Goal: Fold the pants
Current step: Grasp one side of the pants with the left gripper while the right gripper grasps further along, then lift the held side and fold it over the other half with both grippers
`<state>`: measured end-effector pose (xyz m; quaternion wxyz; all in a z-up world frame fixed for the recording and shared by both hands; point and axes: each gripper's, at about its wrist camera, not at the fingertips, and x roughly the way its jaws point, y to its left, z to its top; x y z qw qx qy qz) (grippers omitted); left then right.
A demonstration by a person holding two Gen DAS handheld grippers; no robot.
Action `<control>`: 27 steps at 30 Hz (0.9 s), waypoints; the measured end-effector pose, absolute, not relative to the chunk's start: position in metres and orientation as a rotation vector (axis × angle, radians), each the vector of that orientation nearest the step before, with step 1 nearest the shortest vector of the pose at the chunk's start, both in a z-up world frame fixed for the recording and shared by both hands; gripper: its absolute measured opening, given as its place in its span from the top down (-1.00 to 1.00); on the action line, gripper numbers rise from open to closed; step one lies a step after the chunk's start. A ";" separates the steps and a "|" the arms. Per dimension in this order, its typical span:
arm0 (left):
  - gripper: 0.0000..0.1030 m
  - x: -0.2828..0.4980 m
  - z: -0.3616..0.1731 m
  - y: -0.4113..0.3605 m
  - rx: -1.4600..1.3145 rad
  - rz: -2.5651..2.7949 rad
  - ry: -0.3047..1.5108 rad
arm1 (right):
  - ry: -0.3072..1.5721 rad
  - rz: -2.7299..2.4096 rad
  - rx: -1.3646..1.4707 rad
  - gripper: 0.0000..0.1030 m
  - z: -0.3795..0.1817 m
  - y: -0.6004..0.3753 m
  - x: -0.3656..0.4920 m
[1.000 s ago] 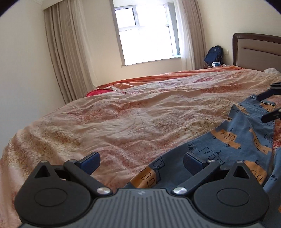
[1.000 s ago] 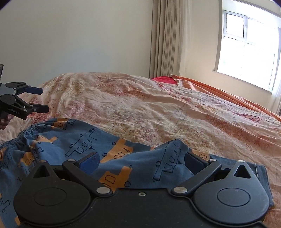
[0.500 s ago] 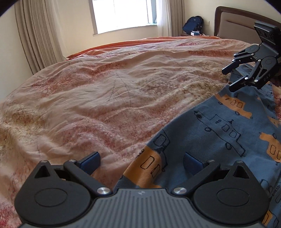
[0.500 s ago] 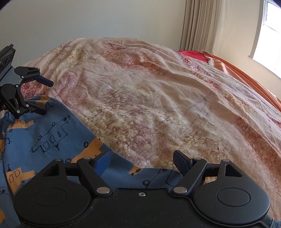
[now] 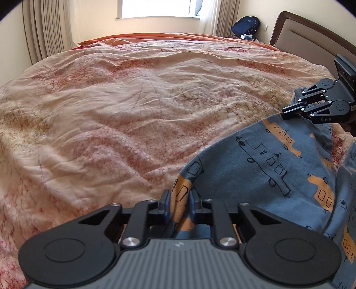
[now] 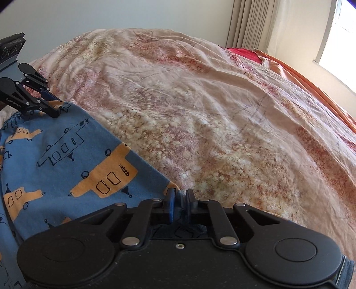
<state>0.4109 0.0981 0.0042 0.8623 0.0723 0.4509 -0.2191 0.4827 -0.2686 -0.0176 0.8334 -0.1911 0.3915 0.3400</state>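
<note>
The blue pants (image 5: 267, 169) with orange and black truck drawings lie on the bed, on a wrinkly pink and cream bedspread (image 5: 124, 106). The left claw (image 5: 179, 201) is pinching one edge of the pants, and a fold of the cloth sticks up between its two fingers. The right claw (image 6: 178, 201) is pinching another edge of the pants, with blue cloth squeezed in its narrow gap. Each claw shows up in the other's view, biting the far end of the same edge. Past the bed there are tan curtains (image 5: 49, 29), a bright window (image 5: 155, 9), a dark blue backpack (image 5: 245, 24) and a brown headboard (image 5: 311, 37).
</note>
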 end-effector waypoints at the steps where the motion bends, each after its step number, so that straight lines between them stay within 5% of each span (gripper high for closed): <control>1: 0.84 0.408 0.005 0.096 0.165 -0.452 0.937 | 0.815 0.706 -0.418 0.89 -0.018 -0.267 0.479; 11: 0.94 0.388 0.046 0.088 0.241 -0.193 0.740 | 0.545 0.582 -0.460 1.00 0.013 -0.246 0.465; 18: 0.91 0.402 0.014 0.103 0.198 -0.202 0.817 | 0.558 0.569 -0.436 1.00 -0.014 -0.219 0.495; 20: 0.79 0.404 0.009 0.109 0.166 -0.241 0.837 | 0.579 0.573 -0.422 1.00 -0.023 -0.219 0.500; 22: 0.29 0.400 0.009 0.113 0.159 -0.251 0.826 | 0.591 0.593 -0.380 0.92 -0.026 -0.224 0.500; 24: -0.32 0.397 0.012 0.116 0.164 -0.257 0.801 | 0.597 0.623 -0.328 0.48 -0.021 -0.233 0.500; 27: -0.44 0.397 0.018 0.120 0.155 -0.273 0.784 | 0.611 0.685 -0.270 -0.15 -0.013 -0.243 0.503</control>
